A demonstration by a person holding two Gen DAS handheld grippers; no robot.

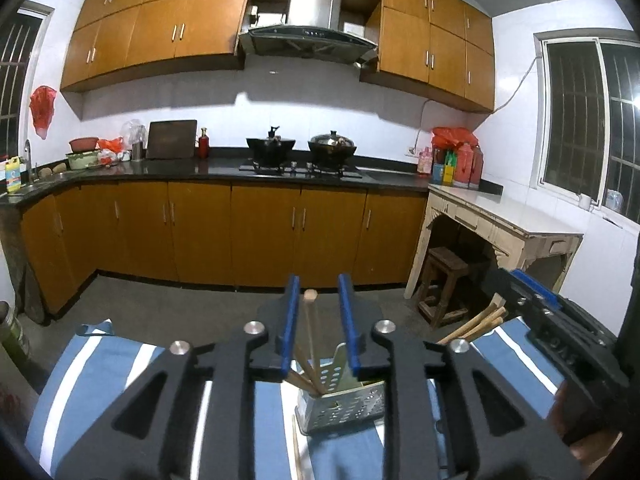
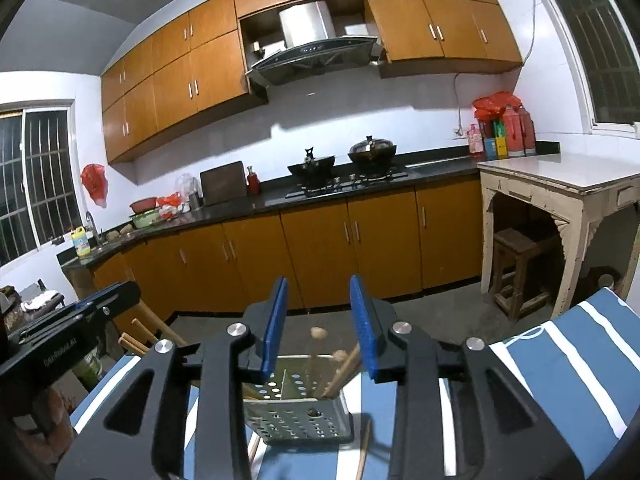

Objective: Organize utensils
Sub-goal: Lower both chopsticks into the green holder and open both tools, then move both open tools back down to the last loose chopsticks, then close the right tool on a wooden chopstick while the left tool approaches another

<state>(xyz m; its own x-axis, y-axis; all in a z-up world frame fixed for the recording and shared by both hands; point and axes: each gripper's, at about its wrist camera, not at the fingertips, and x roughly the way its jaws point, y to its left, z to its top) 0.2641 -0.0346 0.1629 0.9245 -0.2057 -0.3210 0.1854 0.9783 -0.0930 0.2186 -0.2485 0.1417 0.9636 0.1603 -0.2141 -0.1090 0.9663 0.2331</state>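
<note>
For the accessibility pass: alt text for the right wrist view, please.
The open right gripper hovers over a perforated metal utensil holder holding wooden chopsticks, on a blue-and-white striped cloth; the left gripper shows at left.

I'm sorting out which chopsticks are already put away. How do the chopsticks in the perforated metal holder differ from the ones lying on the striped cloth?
The chopsticks in the holder stand tilted, tips down inside the perforated metal holder; the loose chopsticks lie flat on the striped cloth in front of it. The first are contained, the second outside. Both look like plain light wood.

A blue-and-white striped cloth (image 1: 100, 376) is covering the surface. A perforated metal holder (image 2: 296, 416) is standing on it. Loose chopsticks (image 2: 364, 452) are lying beside it.
</note>
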